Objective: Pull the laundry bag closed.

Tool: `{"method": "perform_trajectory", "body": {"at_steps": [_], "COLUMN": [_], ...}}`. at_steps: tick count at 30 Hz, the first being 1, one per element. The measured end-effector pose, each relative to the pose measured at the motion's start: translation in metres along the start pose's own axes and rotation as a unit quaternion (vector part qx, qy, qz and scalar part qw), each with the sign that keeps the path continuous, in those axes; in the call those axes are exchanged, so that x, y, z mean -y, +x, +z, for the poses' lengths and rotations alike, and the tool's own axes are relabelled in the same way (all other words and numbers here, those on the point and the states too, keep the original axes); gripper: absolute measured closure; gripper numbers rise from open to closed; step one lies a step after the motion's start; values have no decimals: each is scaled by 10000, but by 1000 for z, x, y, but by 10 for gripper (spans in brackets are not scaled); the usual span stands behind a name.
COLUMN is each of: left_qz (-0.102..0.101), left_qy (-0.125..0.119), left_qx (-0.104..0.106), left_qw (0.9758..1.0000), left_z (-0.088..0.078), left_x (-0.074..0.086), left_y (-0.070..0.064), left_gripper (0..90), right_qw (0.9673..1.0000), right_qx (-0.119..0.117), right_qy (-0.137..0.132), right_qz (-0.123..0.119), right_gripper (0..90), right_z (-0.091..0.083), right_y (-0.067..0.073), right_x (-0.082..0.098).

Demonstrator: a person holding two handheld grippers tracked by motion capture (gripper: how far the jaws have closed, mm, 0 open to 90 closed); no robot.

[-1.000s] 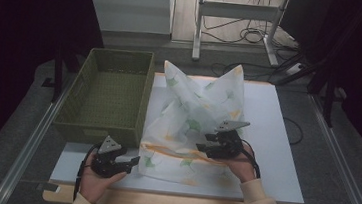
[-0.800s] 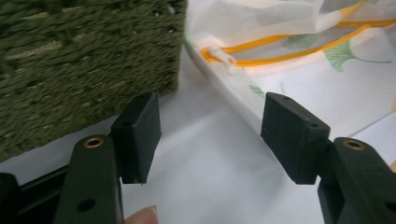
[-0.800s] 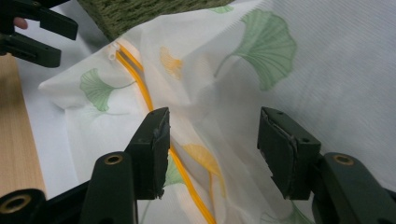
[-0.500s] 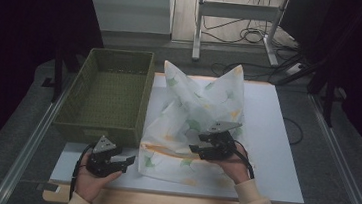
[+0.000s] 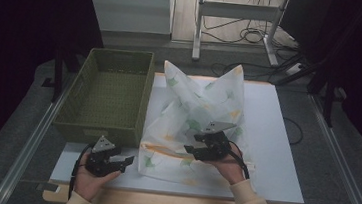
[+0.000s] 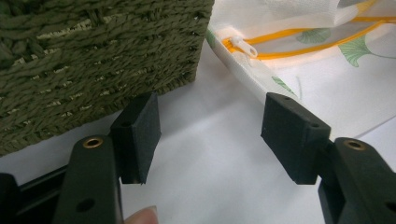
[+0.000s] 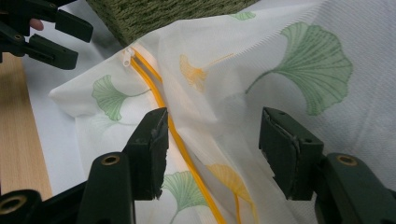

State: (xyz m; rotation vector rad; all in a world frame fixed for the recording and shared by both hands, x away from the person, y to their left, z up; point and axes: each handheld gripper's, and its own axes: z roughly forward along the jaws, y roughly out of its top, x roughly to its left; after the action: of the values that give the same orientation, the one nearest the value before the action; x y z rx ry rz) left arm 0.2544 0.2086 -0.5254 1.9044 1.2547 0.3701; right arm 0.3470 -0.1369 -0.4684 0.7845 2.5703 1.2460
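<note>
Two grippers are held low over the white table [image 5: 285,142], one in each hand. The left gripper [image 5: 124,162] is seen near the front edge of the table, its jaws standing apart with nothing between them but bare table top. Just ahead of its left jaw, the corner of the woven green basket [image 5: 107,95] is found, close to but not touching the pad. Ahead of its right jaw, a short way off, the near edge of the white mesh bag [image 5: 204,99] is seen, with the white zipper pull [image 6: 243,45] and the orange zipper [image 6: 299,32] running away from it.

The right gripper [image 5: 190,151] is held over the bag, and its jaws are likewise apart. Leaf-printed mesh is seen beneath and between the pads, and the orange zipper passes close by its left jaw; whether the pads touch the cloth cannot be told, but no fabric is pinched. From this gripper, the left gripper is seen farther off past the bag's zipper end, with the basket corner just beyond the zipper pull.

The bag is spread on the table between and beyond both grippers, its two far corners standing up in peaks, its left edge lying just beside the basket.
</note>
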Motion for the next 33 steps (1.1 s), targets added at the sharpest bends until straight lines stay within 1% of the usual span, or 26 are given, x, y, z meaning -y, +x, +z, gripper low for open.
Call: {"method": "perform_trajectory", "body": {"at_steps": [2,7,12,15,19,21,25,27,33], "left_qz": [7,20,70,67,112,123,65,68,28], "left_qy": [-14,3,-56,29,94,90,66,71,47], "left_qx": [7,10,37,114,165,141,129,123,72], "left_qw": [10000,10000,10000,9999,9998,9998,9999,9999,10000], "left_z": [0,0,-1,3,7,8,7,5,3], "left_x": [-1,-1,1,2,3,3,3,4,5], "left_y": [0,2,3,3,3,4,7,8,9], "left_gripper": [369,369,373,374,373,373,373,372,371], "right_qw": [10000,10000,9999,9998,9996,9996,9995,9994,9993], "right_qx": [-6,-19,-18,-11,-33,-36,-71,-85,-108], "right_qy": [4,73,159,203,261,287,306,333,350], "right_qz": [53,27,36,32,43,38,40,25,49], "right_gripper": [428,429,430,431,431,431,431,433,443], "right_z": [1,8,17,23,32,35,42,45,52], "right_y": [3,9,15,17,22,24,26,27,28], "right_x": [0,-2,-5,-7,-9,-10,-12,-13,-16]}}
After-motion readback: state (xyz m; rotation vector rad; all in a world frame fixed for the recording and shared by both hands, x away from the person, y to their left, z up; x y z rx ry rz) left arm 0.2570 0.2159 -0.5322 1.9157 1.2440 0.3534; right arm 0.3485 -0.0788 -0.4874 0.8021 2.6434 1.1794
